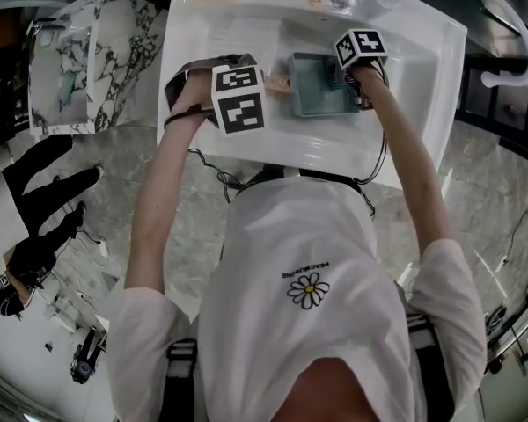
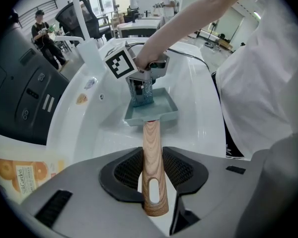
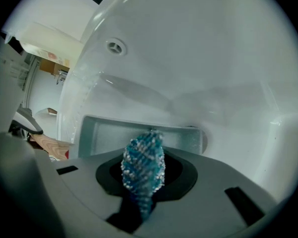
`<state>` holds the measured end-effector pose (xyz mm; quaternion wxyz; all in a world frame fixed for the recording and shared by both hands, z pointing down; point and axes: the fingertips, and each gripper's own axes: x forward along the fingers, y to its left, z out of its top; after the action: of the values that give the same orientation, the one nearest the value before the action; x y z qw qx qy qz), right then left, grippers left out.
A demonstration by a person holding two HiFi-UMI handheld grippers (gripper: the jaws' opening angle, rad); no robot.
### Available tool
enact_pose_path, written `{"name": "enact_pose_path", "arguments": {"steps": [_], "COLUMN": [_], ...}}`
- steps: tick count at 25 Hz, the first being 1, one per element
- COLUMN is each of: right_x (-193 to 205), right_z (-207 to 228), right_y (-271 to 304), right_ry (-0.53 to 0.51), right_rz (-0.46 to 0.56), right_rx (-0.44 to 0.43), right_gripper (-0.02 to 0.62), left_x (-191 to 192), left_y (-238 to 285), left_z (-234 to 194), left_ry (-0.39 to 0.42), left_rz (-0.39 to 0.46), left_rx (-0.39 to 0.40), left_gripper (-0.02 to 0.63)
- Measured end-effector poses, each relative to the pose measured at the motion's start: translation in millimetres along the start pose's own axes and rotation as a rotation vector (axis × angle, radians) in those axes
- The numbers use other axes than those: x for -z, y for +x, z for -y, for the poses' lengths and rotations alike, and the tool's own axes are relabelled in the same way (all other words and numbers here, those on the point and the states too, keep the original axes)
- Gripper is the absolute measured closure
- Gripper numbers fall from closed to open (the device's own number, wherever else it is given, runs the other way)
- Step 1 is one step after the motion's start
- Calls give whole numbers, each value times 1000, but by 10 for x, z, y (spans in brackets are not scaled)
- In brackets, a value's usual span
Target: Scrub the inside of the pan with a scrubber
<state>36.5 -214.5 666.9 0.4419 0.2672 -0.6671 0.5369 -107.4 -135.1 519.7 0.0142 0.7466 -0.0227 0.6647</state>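
A light wooden pan handle (image 2: 151, 138) sits clamped in the left gripper (image 2: 154, 175); the right gripper (image 3: 145, 182) pinches a blue-white mesh scrubber (image 3: 143, 162) (over the square grey-blue pan (image 3: 104, 133)).

White sink (image 1: 433, 84) beside marbled counter (image 1: 123, 51)

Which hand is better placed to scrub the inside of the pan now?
Right. The right tool holds the scrubber at the pan; the left tool grips the wooden handle, steadying it.
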Motion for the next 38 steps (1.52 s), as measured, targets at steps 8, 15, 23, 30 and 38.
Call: {"name": "enact_pose_path", "arguments": {"steps": [8, 15, 23, 30, 38], "right_x": [-93, -145, -154, -155, -43], "right_z": [-630, -967, -1012, -1012, -327], "right_y": [-77, -119, -121, -137, -342], "right_ry": [32, 29, 148, 128, 109], "right_rz": [52, 69, 84, 84, 87], "right_rx": [-207, -315, -411, -395, -223], "right_gripper": [532, 532, 532, 532, 532], "left_x": [33, 34, 50, 105, 143], "left_y": [31, 37, 42, 78, 81], "left_z": [2, 0, -7, -13, -40], "left_ry": [4, 11, 20, 35, 38], "left_rz": [-19, -22, -29, -45, -40], "left_rx": [4, 6, 6, 9, 14], "left_gripper": [471, 471, 471, 471, 472]}}
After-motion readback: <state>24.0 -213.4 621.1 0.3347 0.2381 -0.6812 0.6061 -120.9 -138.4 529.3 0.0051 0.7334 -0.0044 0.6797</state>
